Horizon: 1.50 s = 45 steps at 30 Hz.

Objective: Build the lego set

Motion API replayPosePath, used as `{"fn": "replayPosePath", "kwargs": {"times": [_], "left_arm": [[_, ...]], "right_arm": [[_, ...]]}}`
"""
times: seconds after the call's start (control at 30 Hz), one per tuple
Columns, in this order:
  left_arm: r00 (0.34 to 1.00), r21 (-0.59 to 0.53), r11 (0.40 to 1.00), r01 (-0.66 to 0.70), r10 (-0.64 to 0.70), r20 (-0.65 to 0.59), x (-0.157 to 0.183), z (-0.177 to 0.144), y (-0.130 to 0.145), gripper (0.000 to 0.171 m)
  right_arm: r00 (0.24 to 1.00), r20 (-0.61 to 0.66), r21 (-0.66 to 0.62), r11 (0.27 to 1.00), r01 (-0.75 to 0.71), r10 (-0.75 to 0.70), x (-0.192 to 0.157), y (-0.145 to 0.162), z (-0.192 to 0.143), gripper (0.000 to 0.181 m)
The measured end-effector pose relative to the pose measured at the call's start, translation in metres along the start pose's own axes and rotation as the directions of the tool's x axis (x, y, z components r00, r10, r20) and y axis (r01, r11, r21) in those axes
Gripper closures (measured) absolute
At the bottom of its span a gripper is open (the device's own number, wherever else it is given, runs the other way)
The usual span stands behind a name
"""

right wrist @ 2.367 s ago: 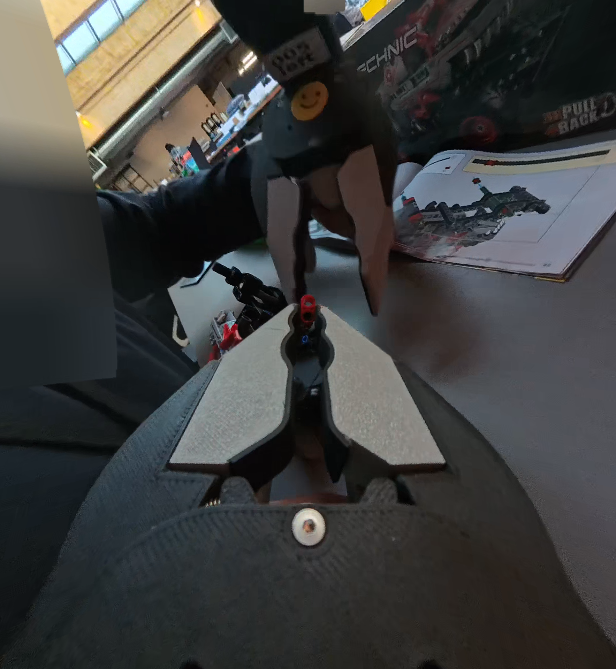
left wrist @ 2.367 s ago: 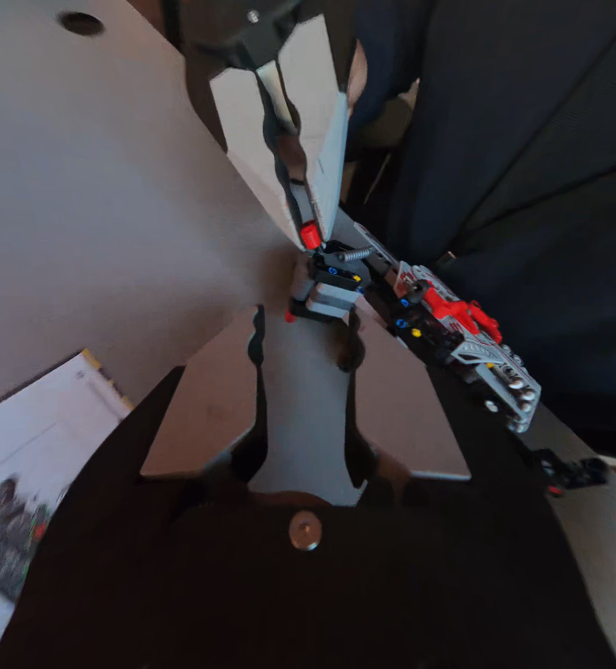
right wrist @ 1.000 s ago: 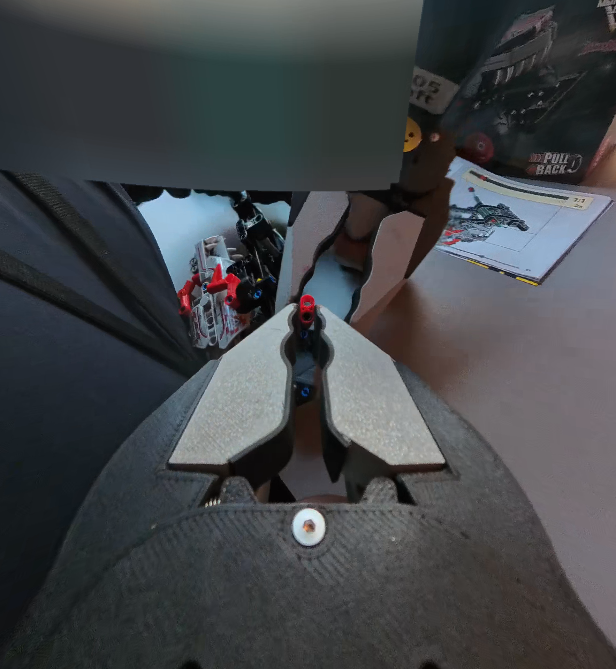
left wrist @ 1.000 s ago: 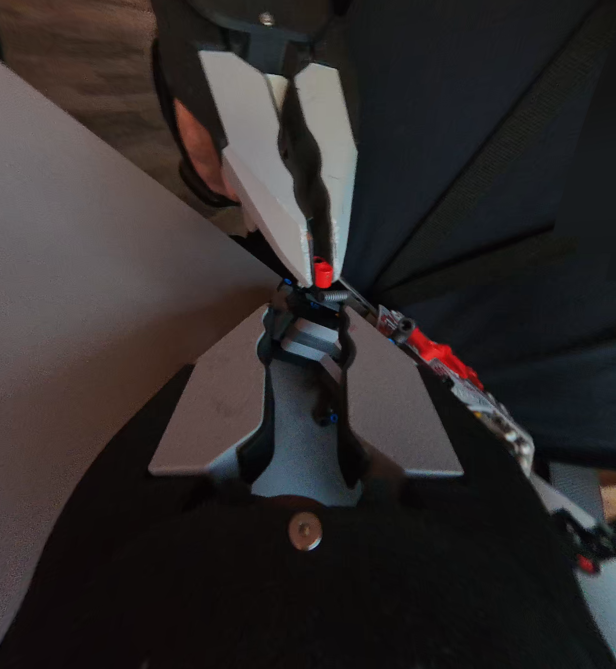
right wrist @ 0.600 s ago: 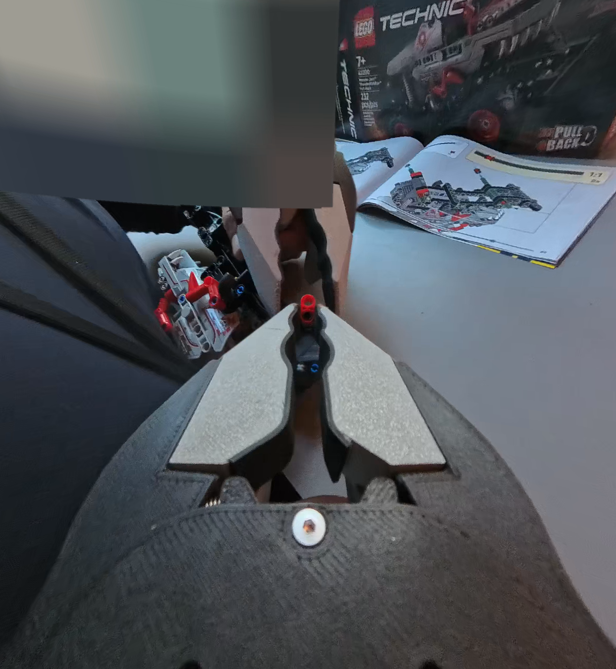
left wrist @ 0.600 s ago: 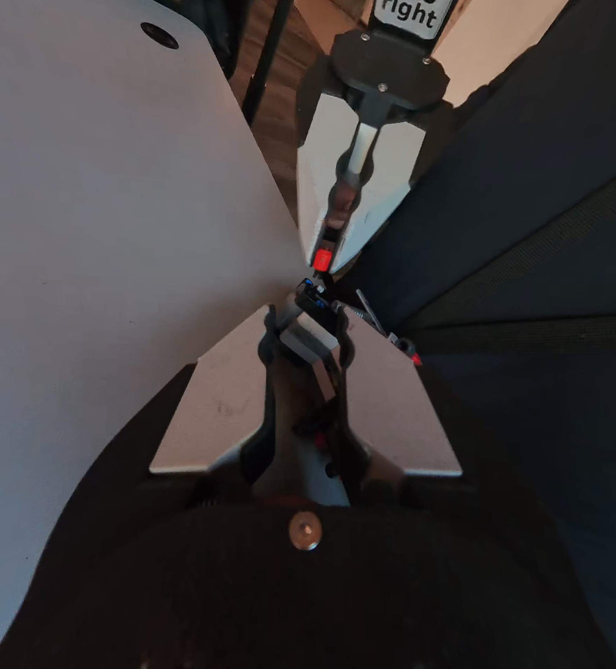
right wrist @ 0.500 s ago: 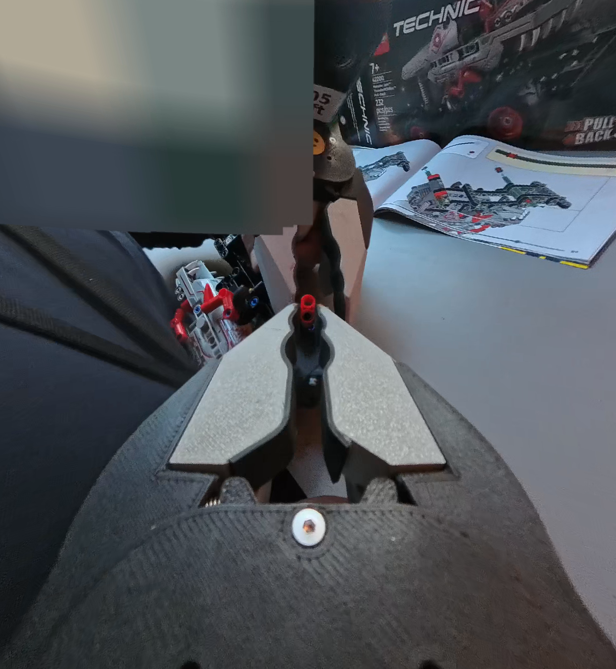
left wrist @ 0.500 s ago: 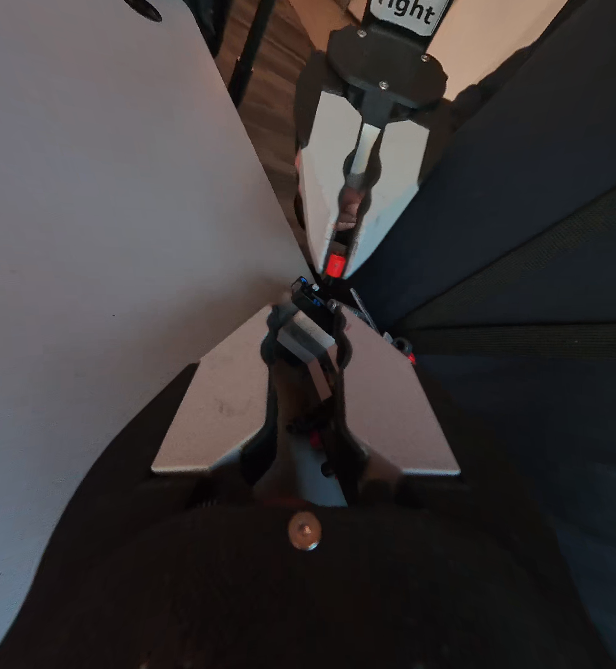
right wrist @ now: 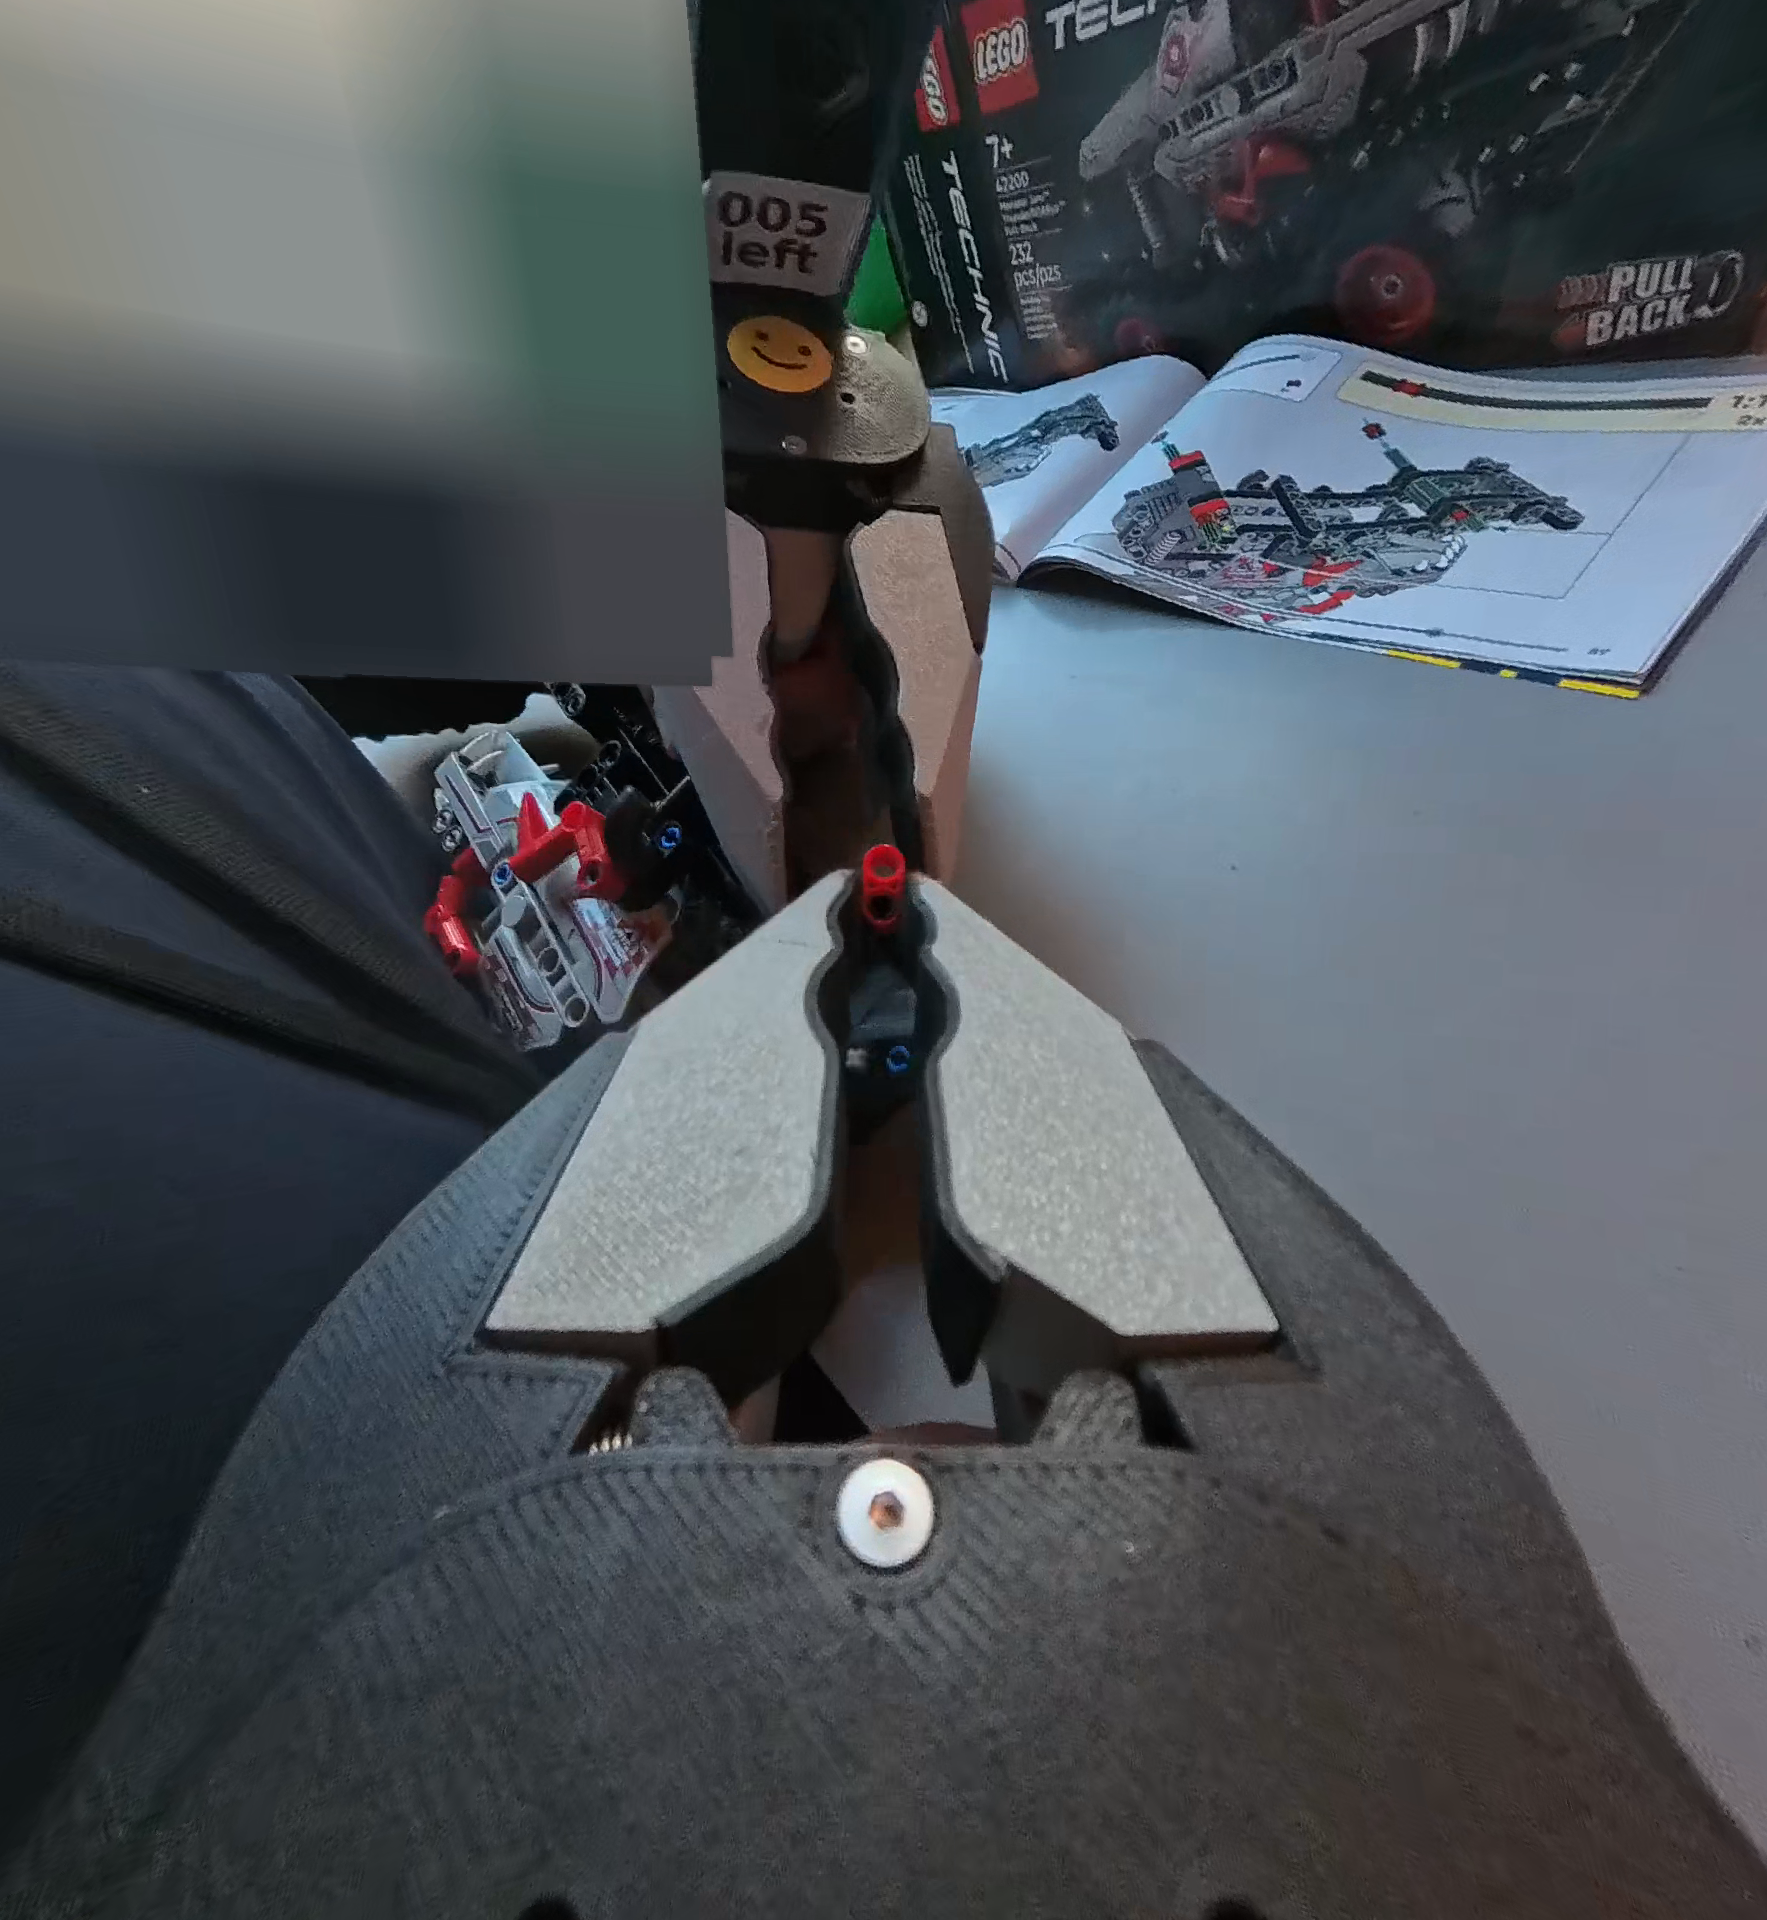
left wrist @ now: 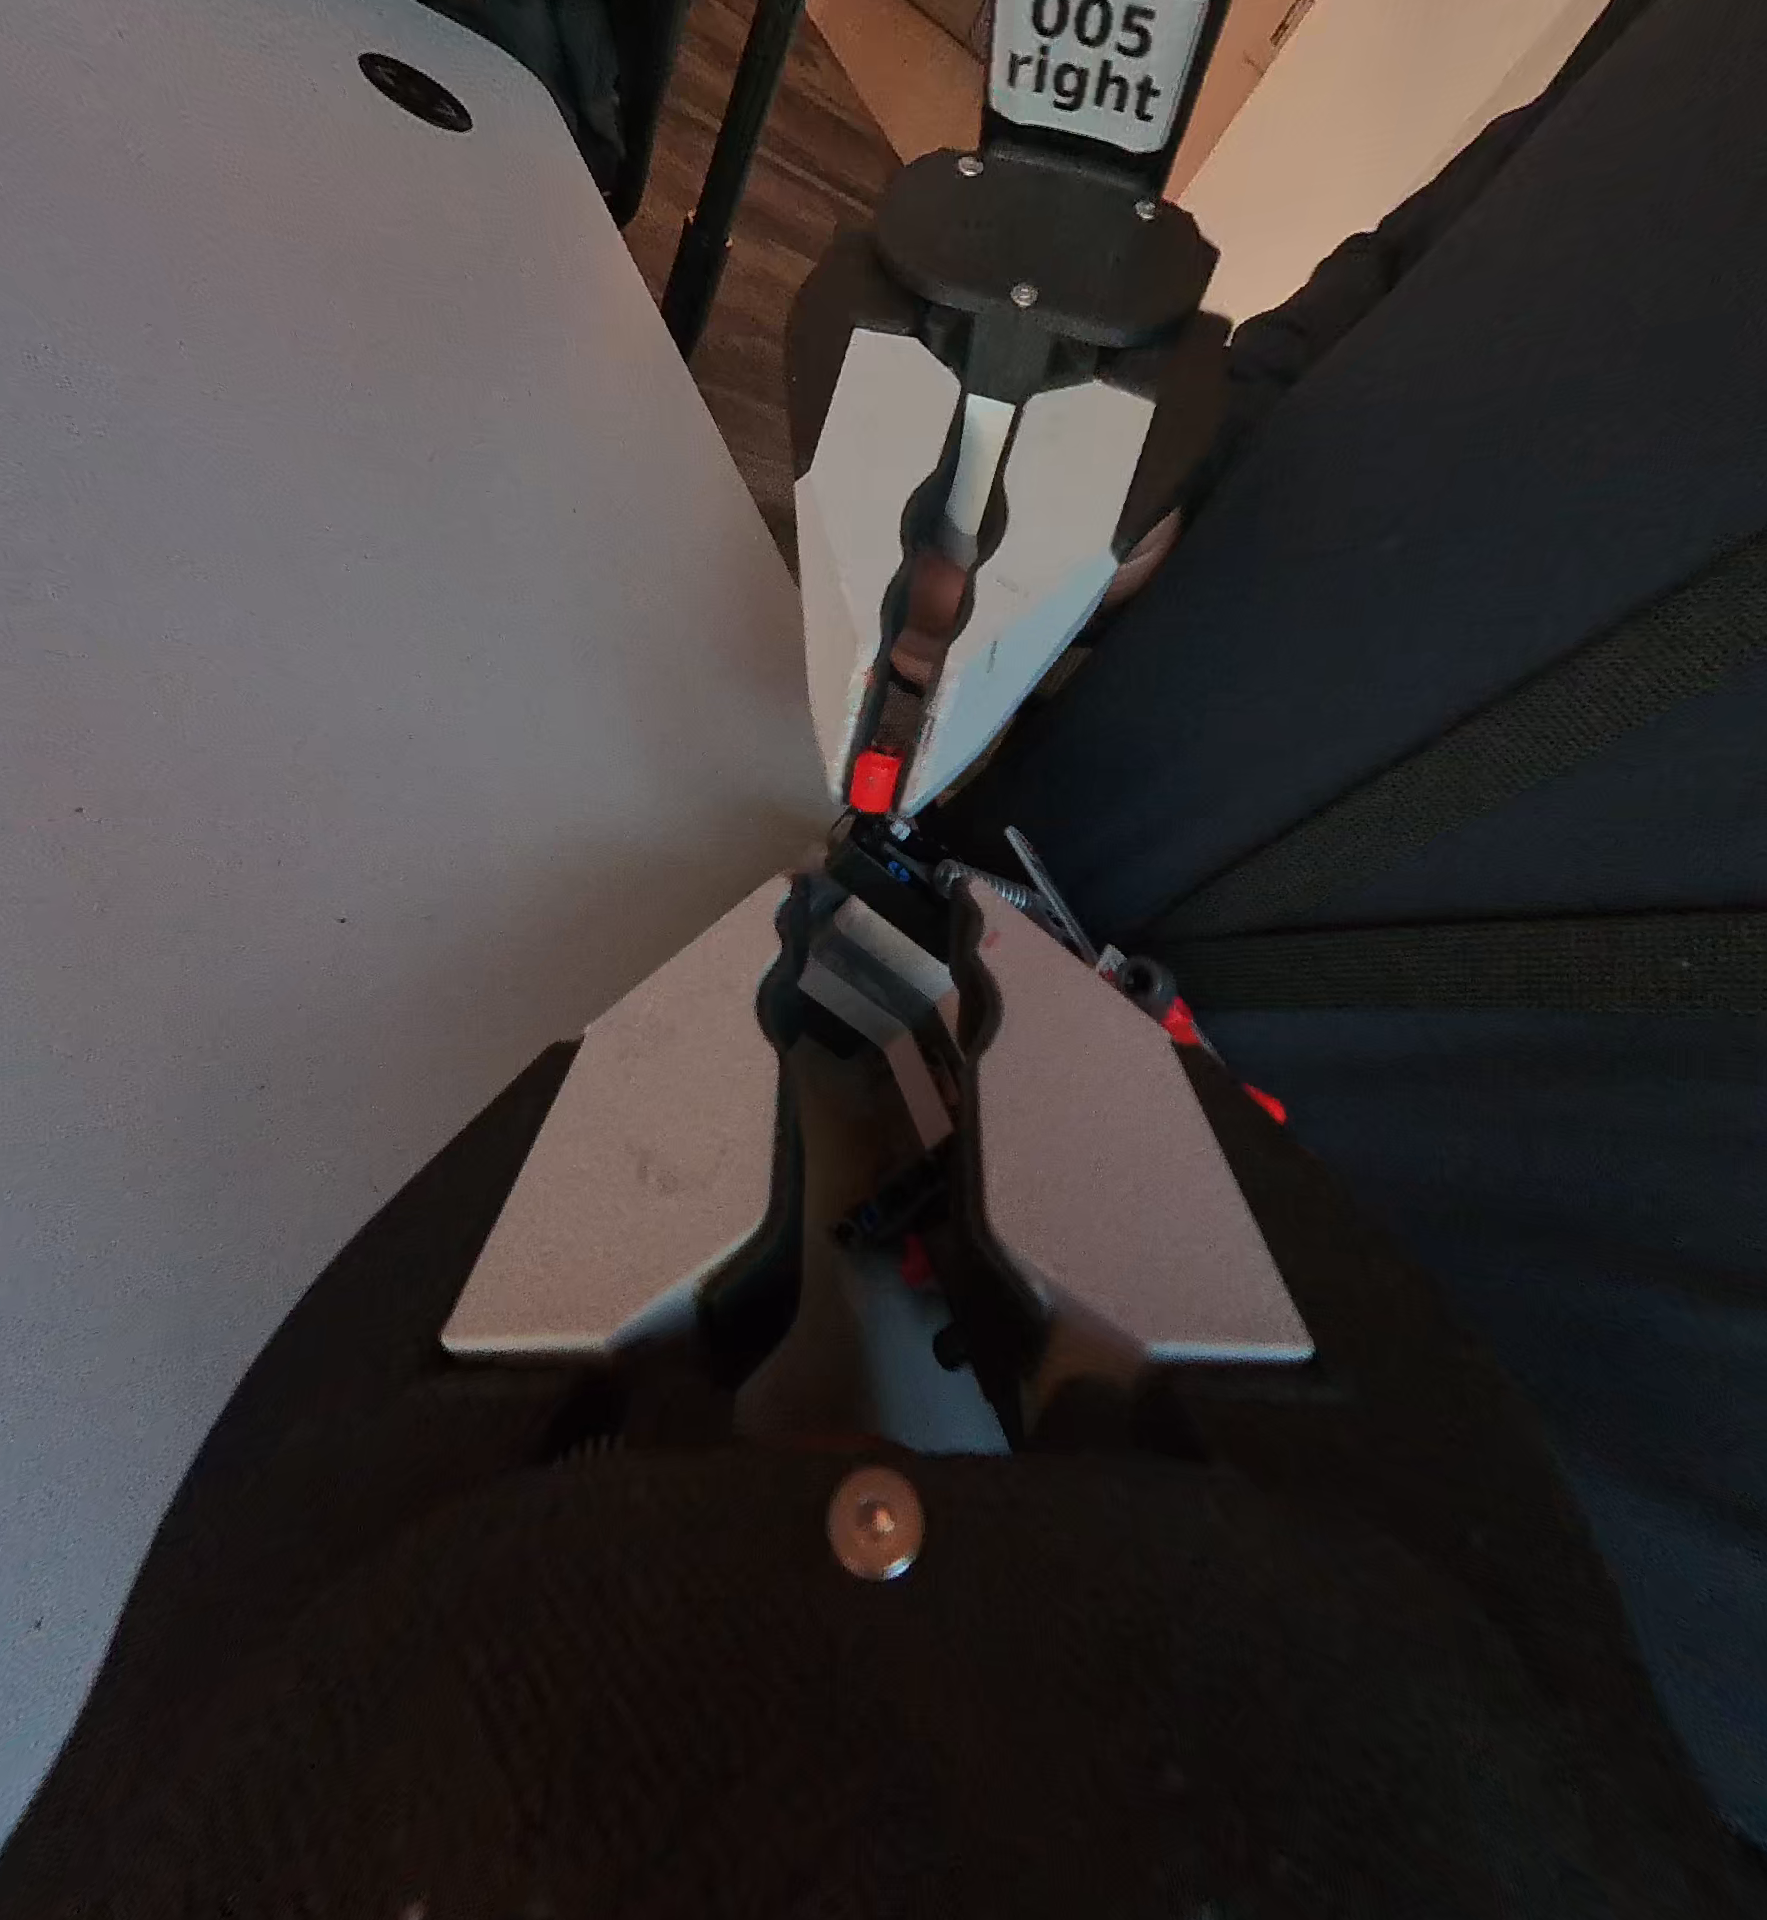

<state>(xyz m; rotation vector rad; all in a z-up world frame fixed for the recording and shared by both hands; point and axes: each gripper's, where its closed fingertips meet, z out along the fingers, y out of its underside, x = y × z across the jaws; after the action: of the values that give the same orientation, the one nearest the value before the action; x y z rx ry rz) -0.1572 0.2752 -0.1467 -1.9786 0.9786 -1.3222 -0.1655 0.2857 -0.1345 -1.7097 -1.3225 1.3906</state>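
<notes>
My left gripper point(left wrist: 874, 894) is shut on the grey and black end of the partly built lego model point(left wrist: 874, 971), held in the air beside the table edge. The model's red and white body shows in the right wrist view point(right wrist: 546, 914), left of my fingers. My right gripper point(right wrist: 884, 899) is shut on a small red connector piece point(right wrist: 881, 878). In the left wrist view the right gripper point(left wrist: 877, 795) comes down from above and its red piece point(left wrist: 874, 779) sits just over the model's black end. The left gripper point(right wrist: 858, 831) stands right behind the red piece.
A grey table point(right wrist: 1378, 987) lies to the right, also seen in the left wrist view point(left wrist: 235, 623). An open instruction booklet point(right wrist: 1378, 499) and the dark lego box point(right wrist: 1378, 156) stand at its far side. A person's dark clothing point(right wrist: 131, 1143) is close on the left. My left and right fingertips are right by each other.
My left gripper, open near the model 2.4 s ago, has closed on its grey end and lifted it. Both grippers turned together. The red piece stays close over the model's black end.
</notes>
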Motion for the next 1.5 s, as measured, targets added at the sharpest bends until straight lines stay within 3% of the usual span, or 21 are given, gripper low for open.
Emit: {"fn": "replayPosePath", "kwargs": {"times": [0.17,0.37,0.6,0.8,0.9,0.93,1.0,1.2,1.3,1.37,1.43,1.5], "left_arm": [[1.0,-0.027,0.999,-0.022,0.023,0.019,0.0,0.0,0.001,0.148],[0.998,-0.034,0.999,-0.035,0.037,0.051,-0.002,0.001,0.004,0.15],[0.999,0.022,1.0,0.006,-0.007,0.049,-0.004,0.0,0.003,0.154],[0.997,0.04,0.999,0.021,-0.024,0.072,-0.006,-0.004,0.003,0.155],[0.998,0.056,0.998,0.021,-0.025,0.066,-0.006,-0.005,0.0,0.155],[0.997,0.054,0.998,0.017,-0.021,0.069,-0.006,-0.006,0.0,0.155],[0.997,0.05,0.999,0.009,-0.013,0.075,-0.005,-0.006,0.0,0.155],[0.997,0.046,0.999,0.005,-0.008,0.077,-0.005,-0.005,0.0,0.155],[0.997,0.051,0.999,0.009,-0.013,0.079,-0.005,-0.006,0.001,0.155],[0.996,0.055,0.998,0.012,-0.016,0.083,-0.005,-0.007,0.002,0.155],[0.997,0.056,0.998,0.017,-0.021,0.08,-0.005,-0.007,0.002,0.155],[0.995,0.046,0.999,0.005,-0.009,0.096,-0.009,-0.009,0.002,0.154]], "right_arm": [[0.979,-0.062,-0.062,0.98,0.188,-0.192,-0.001,0.002,0.001,0.178],[0.884,-0.071,-0.159,0.88,0.447,-0.462,0.0,0.01,0.007,0.176],[0.97,0.043,-0.063,0.968,0.242,-0.24,0.001,0.013,0.009,0.176],[0.98,0.074,-0.074,0.979,0.191,-0.185,-0.001,0.011,0.013,0.176],[0.985,0.107,-0.049,0.989,0.138,-0.132,-0.002,0.003,0.005,0.16],[0.987,0.107,-0.008,0.992,0.125,-0.124,-0.001,-0.004,-0.001,0.17],[0.987,0.083,0.016,0.991,0.135,-0.135,0.002,-0.013,-0.009,0.178],[0.924,0.07,-0.189,0.904,0.383,-0.376,0.0,0.002,0.007,0.181],[0.926,0.092,-0.176,0.909,0.378,-0.367,-0.002,-0.002,0.005,0.181],[0.928,0.114,-0.094,0.926,0.366,-0.355,-0.01,-0.017,0.001,0.181],[0.92,0.096,-0.196,0.899,0.391,-0.379,-0.002,0.003,0.008,0.181],[0.915,0.082,-0.196,0.893,0.404,-0.396,-0.003,0.002,0.008,0.181]]}}
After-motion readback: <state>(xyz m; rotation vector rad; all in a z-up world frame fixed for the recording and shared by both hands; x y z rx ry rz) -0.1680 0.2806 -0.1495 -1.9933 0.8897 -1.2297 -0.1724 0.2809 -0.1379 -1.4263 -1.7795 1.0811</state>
